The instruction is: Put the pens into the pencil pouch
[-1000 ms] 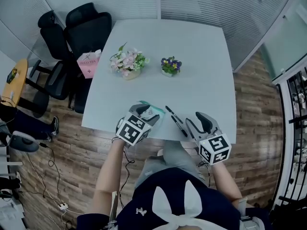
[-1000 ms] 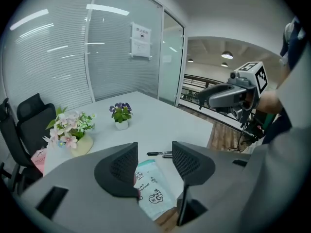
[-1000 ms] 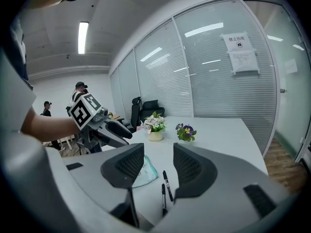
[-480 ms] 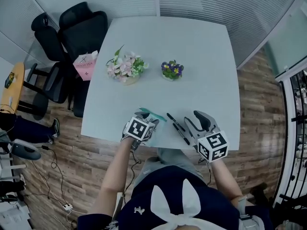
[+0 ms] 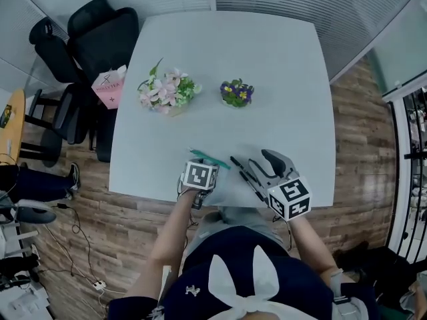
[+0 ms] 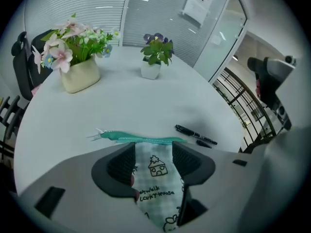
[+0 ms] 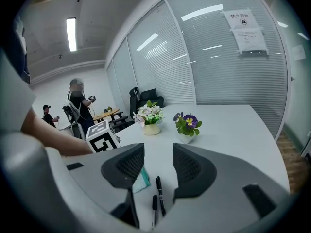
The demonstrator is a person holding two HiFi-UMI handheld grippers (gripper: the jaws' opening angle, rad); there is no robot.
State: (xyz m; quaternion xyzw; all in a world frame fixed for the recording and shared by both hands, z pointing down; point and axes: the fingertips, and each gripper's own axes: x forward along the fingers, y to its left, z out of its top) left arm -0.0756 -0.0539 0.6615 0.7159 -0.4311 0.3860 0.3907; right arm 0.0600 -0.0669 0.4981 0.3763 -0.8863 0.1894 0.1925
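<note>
The left gripper [image 6: 153, 152] is sitting over the pencil pouch [image 6: 155, 181] with its jaws standing apart and the checked cloth showing in the gap between them. The pouch is lying at the near edge of the white table [image 5: 273, 72], its teal zipper turned away from the person. Just right of the pouch, two black pens [image 5: 243, 168] are lying side by side near that same edge, and on their far side from the pouch the right gripper [image 7: 159, 161] is hanging with its jaws parted and empty. Beyond the pouch, open tabletop is stretching to a vase of pink flowers [image 5: 163, 93] and a pot of pansies [image 5: 237, 93], both well apart from it.
</note>
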